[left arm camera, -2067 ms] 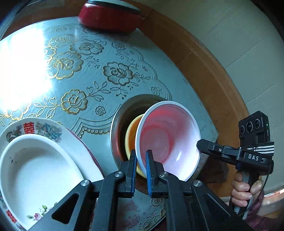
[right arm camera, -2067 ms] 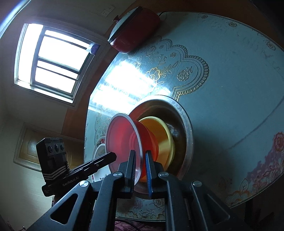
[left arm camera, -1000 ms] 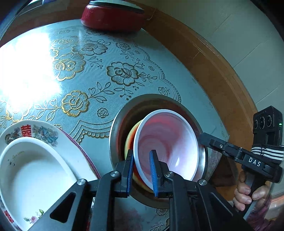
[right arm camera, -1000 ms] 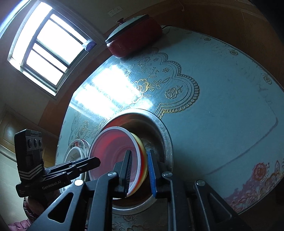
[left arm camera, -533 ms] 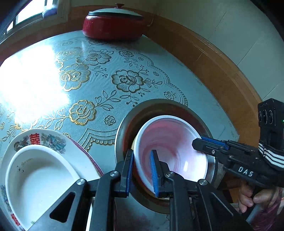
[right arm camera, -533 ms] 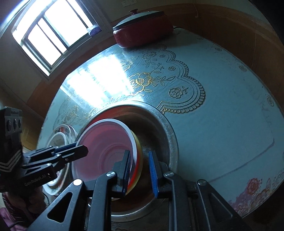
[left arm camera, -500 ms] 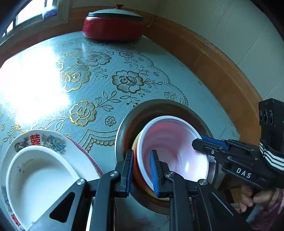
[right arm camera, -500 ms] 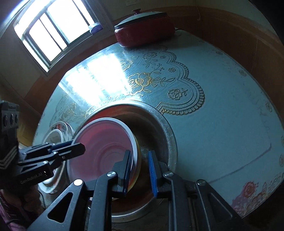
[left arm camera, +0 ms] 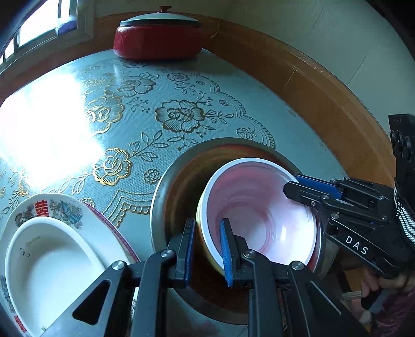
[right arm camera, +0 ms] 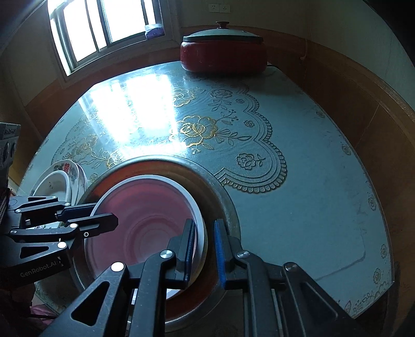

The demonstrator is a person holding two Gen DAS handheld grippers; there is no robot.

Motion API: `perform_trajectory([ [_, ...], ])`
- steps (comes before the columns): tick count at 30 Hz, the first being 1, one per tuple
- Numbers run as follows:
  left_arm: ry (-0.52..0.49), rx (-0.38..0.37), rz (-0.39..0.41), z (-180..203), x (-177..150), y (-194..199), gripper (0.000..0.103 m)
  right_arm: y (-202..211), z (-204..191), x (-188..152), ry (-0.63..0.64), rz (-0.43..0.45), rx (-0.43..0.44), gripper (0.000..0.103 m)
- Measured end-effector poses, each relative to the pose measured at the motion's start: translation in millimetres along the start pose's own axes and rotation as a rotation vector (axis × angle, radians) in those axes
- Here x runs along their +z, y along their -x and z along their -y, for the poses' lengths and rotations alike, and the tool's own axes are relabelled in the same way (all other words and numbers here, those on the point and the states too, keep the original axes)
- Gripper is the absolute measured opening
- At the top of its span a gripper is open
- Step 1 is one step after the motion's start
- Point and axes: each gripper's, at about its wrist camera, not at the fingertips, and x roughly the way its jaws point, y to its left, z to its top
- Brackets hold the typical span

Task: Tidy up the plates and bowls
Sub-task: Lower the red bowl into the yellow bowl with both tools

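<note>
A red bowl with a white rim (left arm camera: pixel 259 210) (right arm camera: pixel 145 217) lies nested in a yellow bowl (left arm camera: pixel 201 228) inside a round metal basin (left arm camera: pixel 166 186) (right arm camera: pixel 223 197). My left gripper (left arm camera: pixel 206 248) is open, its jaws apart on either side of the bowls' near rim. My right gripper (right arm camera: pixel 203 248) is open astride the opposite rim; it also shows in the left wrist view (left arm camera: pixel 306 186). A white bowl (left arm camera: pixel 46 261) sits on a patterned plate (left arm camera: pixel 59 207) at the left.
The table (right arm camera: pixel 311 197) has a blue-green cloth with gold flowers. A red lidded pot (left arm camera: pixel 158 39) (right arm camera: pixel 223 51) stands at the far edge. A window (right arm camera: pixel 103 23) and wood-panelled wall lie behind. The table's edge curves at the right.
The red bowl was lowered from tilted to flat into the yellow bowl in the basin. Both grippers opened and let go of its rim.
</note>
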Motion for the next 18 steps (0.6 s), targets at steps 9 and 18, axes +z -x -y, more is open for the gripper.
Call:
perform_trajectory([
  [9, 0.017, 0.020, 0.009, -2.2, -0.9, 2.2, 0.019, -5.2, -4.6, -2.7, -0.012, -0.006, 0.034, 0.014],
  [18, 0.018, 0.027, 0.024, -1.2, -2.4, 8.8, 0.020, 1.8, 1.8, -3.5, -0.058, 0.016, 0.056, 0.017],
])
